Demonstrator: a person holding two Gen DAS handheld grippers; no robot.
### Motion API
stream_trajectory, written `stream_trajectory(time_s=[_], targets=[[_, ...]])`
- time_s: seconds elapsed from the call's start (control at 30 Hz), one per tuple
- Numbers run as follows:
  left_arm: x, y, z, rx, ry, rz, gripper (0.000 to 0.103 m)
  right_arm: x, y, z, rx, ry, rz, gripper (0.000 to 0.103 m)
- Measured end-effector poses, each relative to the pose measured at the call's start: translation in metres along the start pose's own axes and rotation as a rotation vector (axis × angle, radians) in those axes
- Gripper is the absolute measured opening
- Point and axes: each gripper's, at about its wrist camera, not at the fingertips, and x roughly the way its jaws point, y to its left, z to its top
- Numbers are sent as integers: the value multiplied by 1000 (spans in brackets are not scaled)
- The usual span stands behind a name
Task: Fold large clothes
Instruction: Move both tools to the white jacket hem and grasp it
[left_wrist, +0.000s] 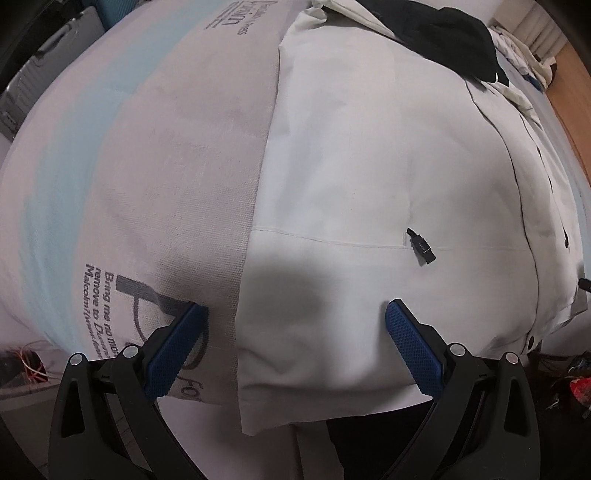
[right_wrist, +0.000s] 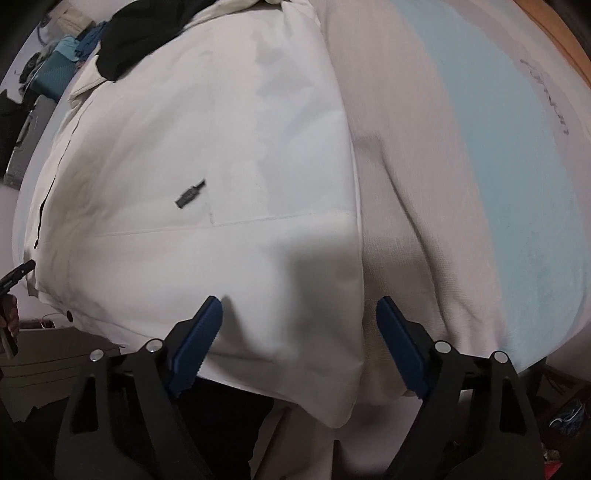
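Note:
A large white jacket lies flat on a grey-white printed cover that has a pale blue stripe. A black zipper pull rests on the jacket's front. My left gripper is open and points steeply down, its jaws straddling the jacket's left side edge close to the hem. Over the opposite hem corner, my right gripper is open as well, one blue finger on the white cloth and the other over the cover. Neither pair of pads clamps fabric.
A black garment lies on the jacket's far collar end, beside crumpled light clothes. A grey case stands beyond the cover's far left. Wooden floor shows at the right. A hand shows at the right wrist view's left rim.

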Motion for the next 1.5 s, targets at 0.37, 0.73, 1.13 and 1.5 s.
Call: stream_trajectory(time_s=[0.37,0.73,1.13,1.5], targets=[[-16,16,-17,-27,18,-99,94,-2,25,-6,-62,25,-4,60],[-8,23,-15,-34,49,-79,94,3,31,-8,-63,40,-24,59],[-14,15,-6,-20,49,-156,71,-13,4,-10,-15,50,3,18],[-21,2,0,52,34,-125,45,6,12,-9,-37,90,-50,32]])
